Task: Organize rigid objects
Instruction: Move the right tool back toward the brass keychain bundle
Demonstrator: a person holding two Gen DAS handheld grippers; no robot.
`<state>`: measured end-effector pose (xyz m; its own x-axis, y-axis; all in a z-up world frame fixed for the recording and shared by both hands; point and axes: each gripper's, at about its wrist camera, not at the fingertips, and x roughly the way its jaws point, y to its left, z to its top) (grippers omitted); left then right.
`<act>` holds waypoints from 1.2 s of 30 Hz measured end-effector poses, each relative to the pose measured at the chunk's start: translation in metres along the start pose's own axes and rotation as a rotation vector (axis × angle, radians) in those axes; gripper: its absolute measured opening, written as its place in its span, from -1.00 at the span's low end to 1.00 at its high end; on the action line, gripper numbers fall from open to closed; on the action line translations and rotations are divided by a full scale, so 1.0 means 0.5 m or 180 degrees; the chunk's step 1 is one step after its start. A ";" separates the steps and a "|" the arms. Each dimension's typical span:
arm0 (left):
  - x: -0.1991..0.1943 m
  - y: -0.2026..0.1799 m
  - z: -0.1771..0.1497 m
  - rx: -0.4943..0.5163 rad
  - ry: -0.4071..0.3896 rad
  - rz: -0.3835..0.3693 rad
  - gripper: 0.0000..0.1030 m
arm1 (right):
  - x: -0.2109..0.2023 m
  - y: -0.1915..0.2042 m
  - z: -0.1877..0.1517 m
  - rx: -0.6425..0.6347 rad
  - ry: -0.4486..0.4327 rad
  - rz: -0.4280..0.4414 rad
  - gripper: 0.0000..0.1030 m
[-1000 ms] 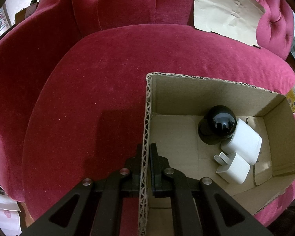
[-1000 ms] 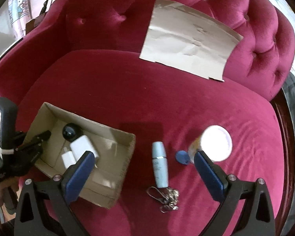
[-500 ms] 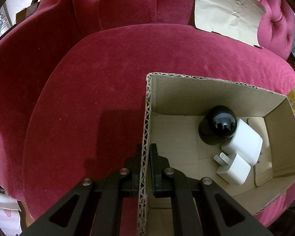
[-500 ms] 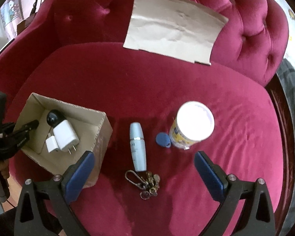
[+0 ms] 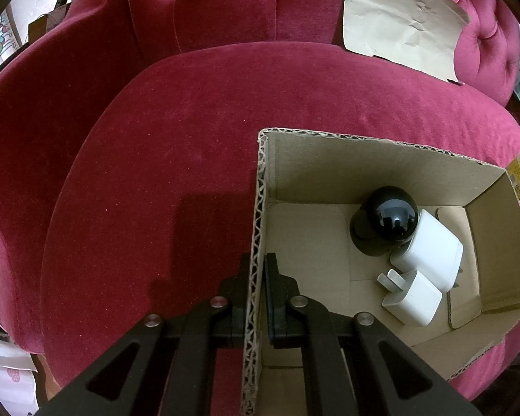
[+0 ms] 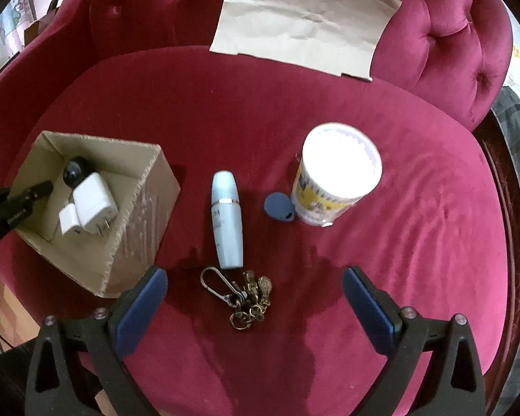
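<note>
My left gripper (image 5: 258,270) is shut on the left wall of an open cardboard box (image 5: 260,208) on the red seat. Inside lie a black dome camera (image 5: 386,225) and two white plug adapters (image 5: 430,249). In the right wrist view the box (image 6: 138,208) stands at left, with the left gripper (image 6: 46,185) on its wall. My right gripper (image 6: 254,286) is open and empty above a key bunch with carabiner (image 6: 241,293). A pale blue bottle (image 6: 227,218) lies beyond it. A blue tag (image 6: 277,208) lies beside a white-lidded canister (image 6: 336,173).
A flat cardboard sheet (image 6: 305,17) leans on the tufted red backrest (image 6: 443,45). The seat's front edge (image 6: 260,391) runs just under my right gripper. A dark wooden frame (image 6: 502,180) borders the seat on the right.
My right gripper has moved right and closer to the seat, so the bottle, keys and canister now sit nearer the middle and larger. The left gripper and box have stayed put.
</note>
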<state>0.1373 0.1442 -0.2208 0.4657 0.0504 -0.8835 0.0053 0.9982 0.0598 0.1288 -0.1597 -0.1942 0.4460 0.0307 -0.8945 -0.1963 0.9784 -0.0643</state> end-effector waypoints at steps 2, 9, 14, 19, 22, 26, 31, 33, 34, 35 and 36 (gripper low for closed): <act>0.000 0.000 0.000 0.0001 -0.0002 0.0001 -0.88 | 0.019 -0.003 -0.007 -0.0007 0.0042 -0.0009 0.99; 0.000 0.000 0.000 0.0001 -0.0001 0.0001 -0.87 | 0.054 -0.005 -0.027 -0.0040 0.0118 0.0006 0.99; 0.000 0.000 0.000 -0.0001 0.0000 0.0001 -0.87 | 0.084 -0.017 -0.036 0.0013 0.0177 0.0066 0.99; 0.000 0.000 0.000 -0.0001 0.0001 0.0000 -0.87 | 0.109 -0.013 -0.047 -0.0018 0.0203 0.0073 0.99; 0.000 0.000 0.000 0.0000 0.0000 0.0000 -0.88 | 0.120 -0.007 -0.054 -0.0014 0.0225 0.0080 0.99; 0.000 0.000 0.000 0.0001 0.0000 0.0000 -0.87 | 0.135 -0.012 -0.055 -0.0006 0.0219 0.0127 0.99; 0.000 0.000 0.000 0.0001 -0.0002 0.0000 -0.87 | 0.146 -0.025 -0.059 -0.0015 0.0198 0.0190 1.00; 0.000 0.000 0.000 0.0001 -0.0001 0.0001 -0.87 | 0.147 -0.028 -0.068 -0.0014 0.0152 0.0203 0.99; 0.000 0.000 0.000 0.0001 -0.0001 0.0001 -0.87 | 0.148 -0.027 -0.070 -0.0020 0.0141 0.0195 0.99; 0.000 0.000 0.000 0.0002 -0.0001 0.0001 -0.87 | 0.147 -0.025 -0.080 -0.0021 0.0123 0.0180 1.00; 0.000 0.000 0.000 0.0001 -0.0001 0.0001 -0.87 | 0.148 -0.024 -0.082 -0.0027 0.0118 0.0172 0.99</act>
<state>0.1374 0.1444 -0.2210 0.4661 0.0506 -0.8833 0.0056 0.9982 0.0602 0.1284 -0.1775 -0.2778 0.4020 0.0759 -0.9125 -0.2268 0.9738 -0.0189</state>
